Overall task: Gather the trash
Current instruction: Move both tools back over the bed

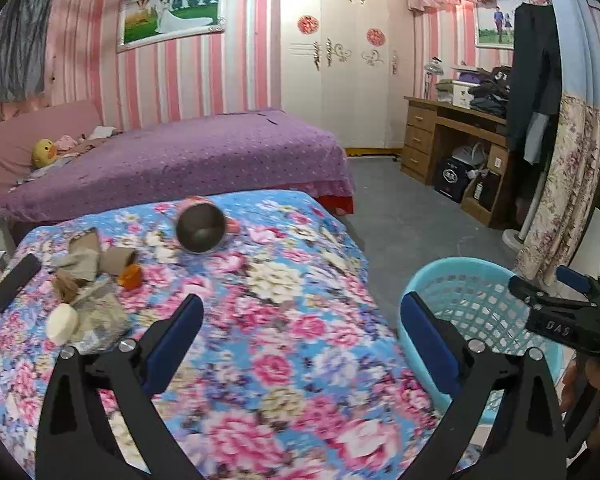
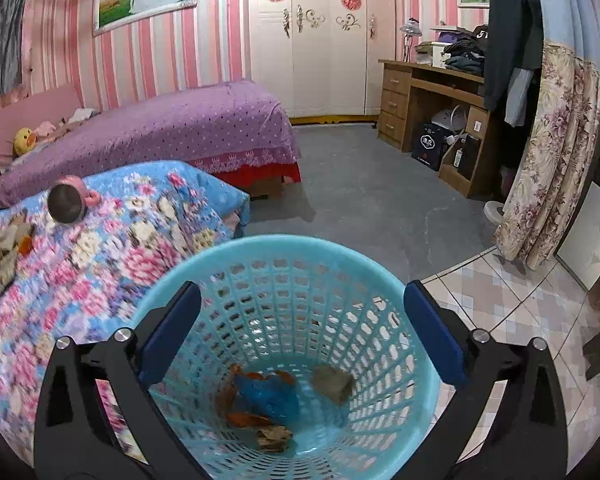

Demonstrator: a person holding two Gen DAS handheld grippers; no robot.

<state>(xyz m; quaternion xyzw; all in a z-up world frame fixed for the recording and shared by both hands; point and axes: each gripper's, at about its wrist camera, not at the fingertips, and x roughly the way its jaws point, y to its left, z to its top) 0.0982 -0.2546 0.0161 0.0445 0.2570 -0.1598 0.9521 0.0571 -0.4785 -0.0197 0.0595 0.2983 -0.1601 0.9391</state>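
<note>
The left tool (image 1: 302, 334) hangs above the near part of the floral-covered tabletop (image 1: 292, 304) with its jaws wide apart and nothing between them. The right tool (image 2: 302, 328) sits over the mouth of the blue basket (image 2: 228, 256), jaws likewise spread and empty. The basket stands on the floor just beside the tabletop's right edge; at its bottom lie a blue-and-orange wrapper (image 2: 266, 398), a grey-brown crumpled scrap (image 2: 334, 384) and a small brown piece (image 2: 274, 436). The remaining trash pile (image 1: 86, 280), made up of cardboard scraps, crumpled paper, an orange bit and a pale round piece, lies near the tabletop's left edge, beside a black phone (image 1: 16, 282). A pink mug (image 1: 202, 226) lies on its side near the far edge.
</note>
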